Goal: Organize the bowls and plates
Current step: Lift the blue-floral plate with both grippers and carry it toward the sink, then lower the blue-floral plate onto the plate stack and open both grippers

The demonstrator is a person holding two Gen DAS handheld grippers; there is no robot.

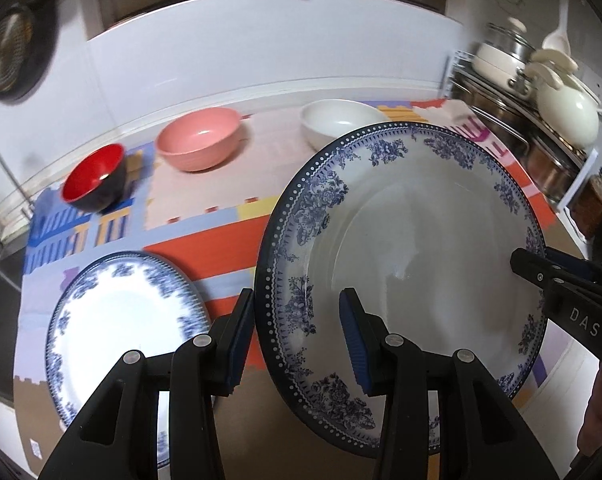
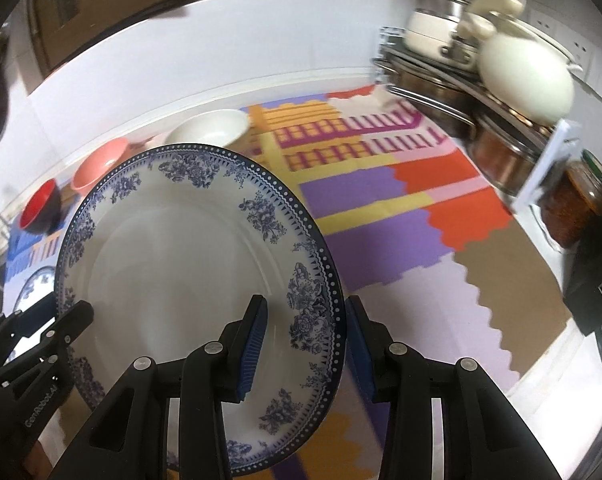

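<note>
Clenched on opposite rims by the left tongs point(image 1: 297, 340) and right tongs point(image 2: 307, 344), the round blue-and-white floral ceramic plate point(image 1: 413, 240) looks heavy, rigid, glazed-slippery and breakable, best held at its rim.

You're seeing shiny smooth plate point(image 1: 405, 248) gleaming, matt black plastic left gripper point(image 1: 297, 344), ribbed blue pads point(image 2: 253, 344), shiny metal pots point(image 2: 429, 92), soft matt mat point(image 2: 381, 216).

Dim indoor light; motion blur; fisheye edges.
</note>
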